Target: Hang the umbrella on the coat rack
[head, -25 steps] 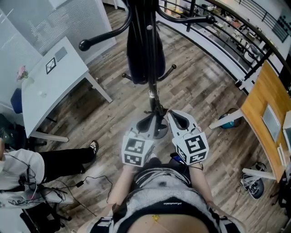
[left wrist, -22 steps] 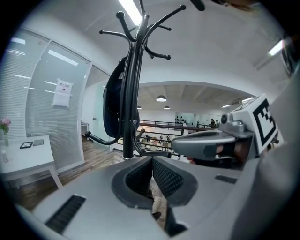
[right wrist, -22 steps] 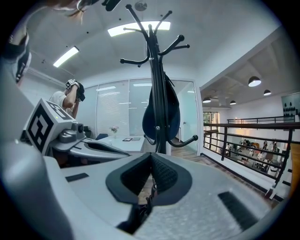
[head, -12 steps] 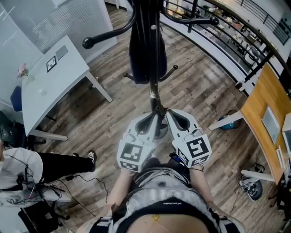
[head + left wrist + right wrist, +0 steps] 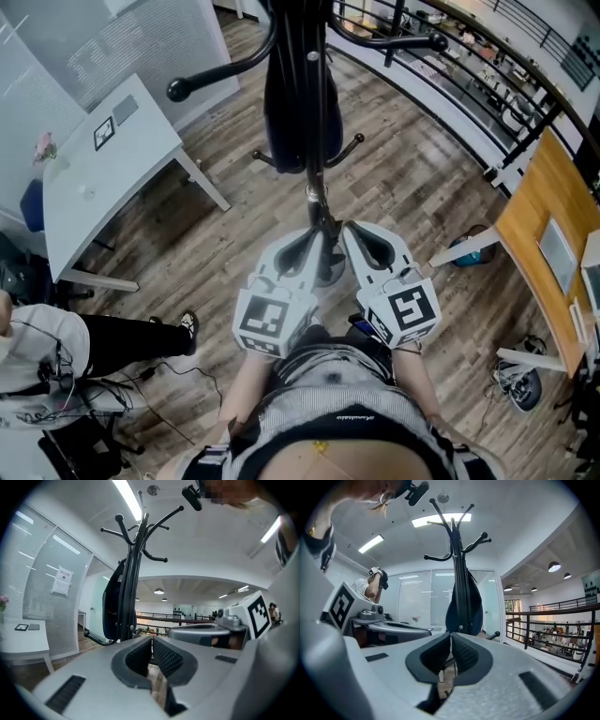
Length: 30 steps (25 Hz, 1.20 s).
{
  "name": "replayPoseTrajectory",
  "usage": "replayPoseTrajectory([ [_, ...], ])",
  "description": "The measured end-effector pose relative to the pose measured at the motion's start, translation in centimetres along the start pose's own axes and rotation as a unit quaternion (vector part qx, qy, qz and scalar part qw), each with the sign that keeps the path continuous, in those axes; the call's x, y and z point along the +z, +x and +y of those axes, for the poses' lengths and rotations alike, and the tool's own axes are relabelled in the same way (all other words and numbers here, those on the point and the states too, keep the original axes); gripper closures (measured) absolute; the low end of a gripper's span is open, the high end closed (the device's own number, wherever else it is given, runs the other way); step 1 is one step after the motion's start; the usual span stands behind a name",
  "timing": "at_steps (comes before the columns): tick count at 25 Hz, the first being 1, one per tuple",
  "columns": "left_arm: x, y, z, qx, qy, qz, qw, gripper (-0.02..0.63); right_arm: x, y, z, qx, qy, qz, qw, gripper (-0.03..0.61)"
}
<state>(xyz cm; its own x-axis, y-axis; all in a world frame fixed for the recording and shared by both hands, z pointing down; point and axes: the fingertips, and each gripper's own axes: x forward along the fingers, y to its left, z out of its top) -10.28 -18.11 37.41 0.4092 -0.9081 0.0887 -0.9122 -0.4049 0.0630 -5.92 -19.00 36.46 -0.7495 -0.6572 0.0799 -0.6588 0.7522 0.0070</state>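
The jaws of the left gripper (image 5: 151, 643) are closed together with nothing between them, and those of the right gripper (image 5: 451, 639) are likewise brought pad to pad and empty. Both grippers are held side by side, directed at the coat rack (image 5: 458, 550). The dark folded umbrella (image 5: 300, 103) is seen hanging against the rack's pole. A white tabletop (image 5: 103, 178) is seen at the left, above the wooden floor (image 5: 422, 197).

The left tool (image 5: 151, 641) has its jaws pressed together. Ahead, a dark umbrella (image 5: 111, 607) hangs against the pole of the coat rack (image 5: 137, 550).
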Motion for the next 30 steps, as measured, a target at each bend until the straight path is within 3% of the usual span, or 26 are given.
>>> replayPoseTrajectory([
  [6,1.4,-0.1,-0.5,0.003,0.023,-0.011,0.9997,0.606,0.6,-0.1,-0.2,-0.006,0.000,-0.006,1.000,0.566],
  [30,0.3,0.0,0.0,0.001,-0.005,-0.003,1.0000,0.606,0.4,0.4,0.7,0.009,-0.005,0.002,1.000,0.574],
])
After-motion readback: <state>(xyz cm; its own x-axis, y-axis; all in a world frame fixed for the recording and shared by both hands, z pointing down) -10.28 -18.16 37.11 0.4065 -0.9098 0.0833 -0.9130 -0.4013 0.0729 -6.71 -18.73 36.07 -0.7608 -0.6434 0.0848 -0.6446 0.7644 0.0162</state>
